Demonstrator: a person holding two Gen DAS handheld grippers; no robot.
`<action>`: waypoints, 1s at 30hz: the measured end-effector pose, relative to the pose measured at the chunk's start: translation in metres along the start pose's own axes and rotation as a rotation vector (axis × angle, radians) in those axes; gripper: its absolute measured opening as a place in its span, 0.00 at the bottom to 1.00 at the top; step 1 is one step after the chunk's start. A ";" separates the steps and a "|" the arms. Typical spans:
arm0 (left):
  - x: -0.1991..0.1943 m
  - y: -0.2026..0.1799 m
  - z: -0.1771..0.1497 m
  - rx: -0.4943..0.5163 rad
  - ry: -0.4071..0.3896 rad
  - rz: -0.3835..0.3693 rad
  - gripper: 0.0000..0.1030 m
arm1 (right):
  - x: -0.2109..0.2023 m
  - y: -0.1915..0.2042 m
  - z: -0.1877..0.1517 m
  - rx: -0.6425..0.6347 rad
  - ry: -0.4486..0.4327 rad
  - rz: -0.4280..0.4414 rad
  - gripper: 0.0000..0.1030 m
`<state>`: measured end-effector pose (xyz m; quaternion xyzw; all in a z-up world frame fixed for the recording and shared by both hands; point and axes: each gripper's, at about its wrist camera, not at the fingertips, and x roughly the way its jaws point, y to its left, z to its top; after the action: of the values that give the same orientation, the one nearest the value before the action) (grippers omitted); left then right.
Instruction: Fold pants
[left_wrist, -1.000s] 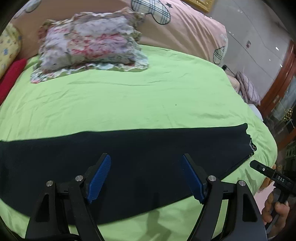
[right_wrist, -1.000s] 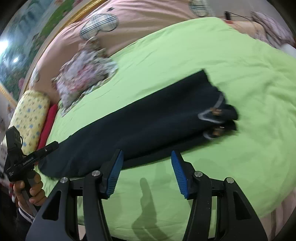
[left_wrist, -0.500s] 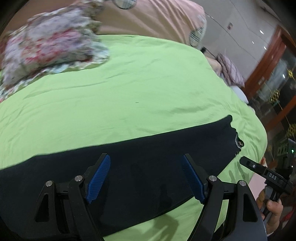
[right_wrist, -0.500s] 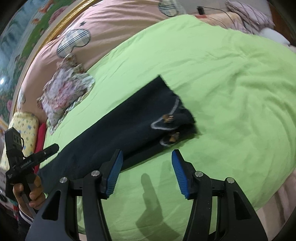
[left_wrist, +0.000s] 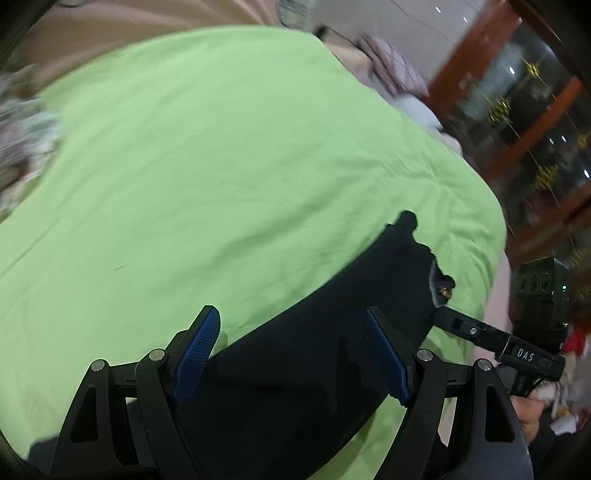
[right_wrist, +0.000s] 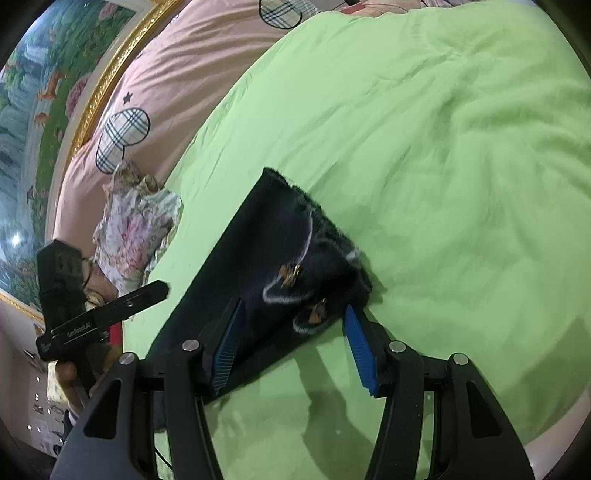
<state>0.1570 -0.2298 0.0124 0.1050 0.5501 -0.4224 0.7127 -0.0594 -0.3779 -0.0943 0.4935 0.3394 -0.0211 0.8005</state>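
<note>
Dark navy pants (left_wrist: 325, 354) lie flat in a long strip on the green bedsheet (left_wrist: 229, 155). Their waist end, with white stitching and brass buttons, shows in the right wrist view (right_wrist: 295, 258). My left gripper (left_wrist: 291, 354) is open, hovering over the pants' middle part. My right gripper (right_wrist: 291, 336) is open, its blue pads on either side of the waist end's near corner, close above the cloth. The right gripper also shows in the left wrist view (left_wrist: 480, 332), at the waist end.
A floral pillow (right_wrist: 136, 229) lies at the head of the bed next to a pink duvet (right_wrist: 177, 74). The bed's edge (left_wrist: 495, 236) drops off on the right, towards wooden furniture (left_wrist: 517, 110). A gold-framed painting (right_wrist: 48, 92) hangs on the wall.
Both grippers have moved towards the waist end of the pants. The right gripper has come down until its pads flank the waist corner. The left view has swung right.
</note>
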 end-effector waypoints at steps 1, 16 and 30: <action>0.006 -0.003 0.005 0.007 0.019 -0.010 0.77 | 0.001 0.000 0.001 0.004 -0.001 0.007 0.55; 0.080 -0.047 0.041 0.146 0.187 -0.128 0.49 | 0.007 -0.008 0.000 -0.026 -0.006 0.037 0.24; 0.014 -0.032 0.024 0.061 -0.007 -0.266 0.10 | -0.012 0.045 -0.003 -0.182 -0.061 0.102 0.14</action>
<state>0.1514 -0.2716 0.0193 0.0513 0.5438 -0.5299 0.6488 -0.0540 -0.3567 -0.0534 0.4344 0.2896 0.0356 0.8521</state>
